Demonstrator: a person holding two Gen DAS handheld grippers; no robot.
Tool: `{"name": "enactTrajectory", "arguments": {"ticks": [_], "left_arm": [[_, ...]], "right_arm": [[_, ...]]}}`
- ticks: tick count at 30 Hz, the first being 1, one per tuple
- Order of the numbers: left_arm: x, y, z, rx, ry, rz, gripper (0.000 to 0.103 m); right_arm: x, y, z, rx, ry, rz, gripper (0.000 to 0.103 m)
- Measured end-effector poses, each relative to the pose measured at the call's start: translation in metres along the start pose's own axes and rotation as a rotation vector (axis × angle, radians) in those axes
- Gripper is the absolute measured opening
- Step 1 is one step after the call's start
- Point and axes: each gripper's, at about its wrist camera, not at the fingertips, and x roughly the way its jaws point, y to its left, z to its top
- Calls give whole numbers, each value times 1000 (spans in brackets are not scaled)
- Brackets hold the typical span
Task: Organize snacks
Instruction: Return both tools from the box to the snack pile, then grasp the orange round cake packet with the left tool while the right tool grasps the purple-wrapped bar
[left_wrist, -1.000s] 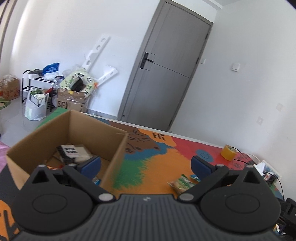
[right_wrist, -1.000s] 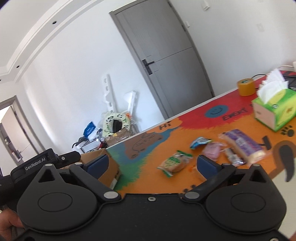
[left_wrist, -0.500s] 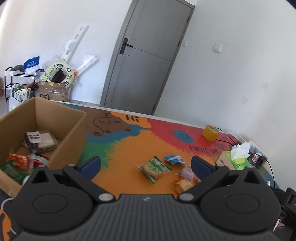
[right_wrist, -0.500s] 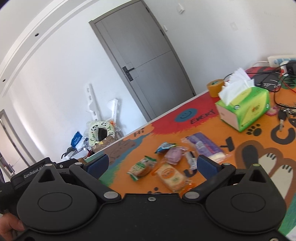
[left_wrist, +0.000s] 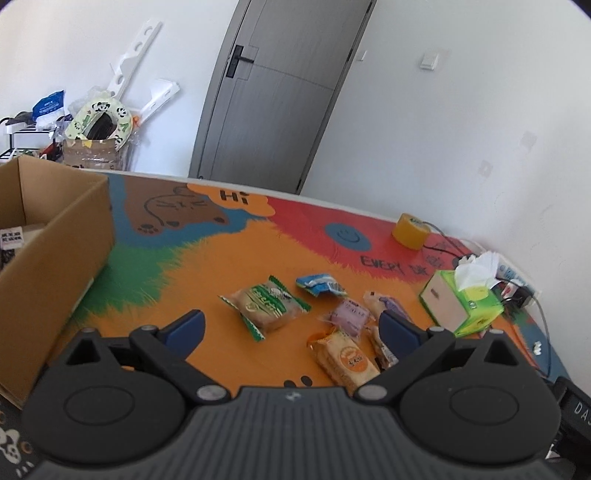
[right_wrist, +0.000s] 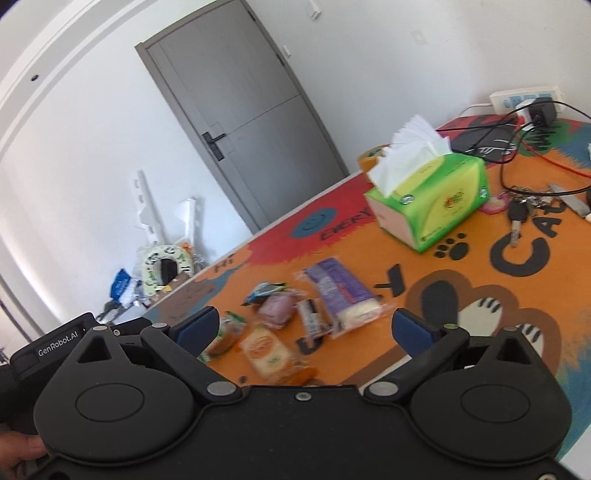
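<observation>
Several wrapped snacks lie on the colourful mat: a green-edged bun pack (left_wrist: 264, 304), a blue packet (left_wrist: 320, 283), a pink pack (left_wrist: 349, 315), an orange cracker pack (left_wrist: 345, 360) and a long purple pack (right_wrist: 341, 295). In the right wrist view the cracker pack (right_wrist: 267, 352) and pink pack (right_wrist: 279, 306) show too. A cardboard box (left_wrist: 55, 254) with snacks inside stands at the left. My left gripper (left_wrist: 291, 326) is open and empty above the snacks. My right gripper (right_wrist: 303, 326) is open and empty just above the cracker pack.
A green tissue box (right_wrist: 432, 201) stands right of the snacks, also in the left wrist view (left_wrist: 463, 302). A yellow tape roll (left_wrist: 410, 230) sits at the mat's far edge. Keys (right_wrist: 517, 210), cables and a power strip (right_wrist: 524, 98) lie at the far right.
Both grippers have swung right, away from the cardboard box and toward the loose snacks. The snacks now sit closer between the fingers. Both stay open and empty.
</observation>
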Motion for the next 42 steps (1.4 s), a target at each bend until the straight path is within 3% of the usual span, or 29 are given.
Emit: {"name": "enactTrajectory", "arguments": {"ticks": [18,33,42], "left_arm": [[61,-56,-27,66,88,36,96],[95,-79,-47,154,142,99,88],[88,-62,-45,191,131,127,66]], "right_arm": [[25,-42,6,4,23,-68,88],[46,-66,5,27,55,-50,84],[59,-59,3,11,67,-35,84]]}}
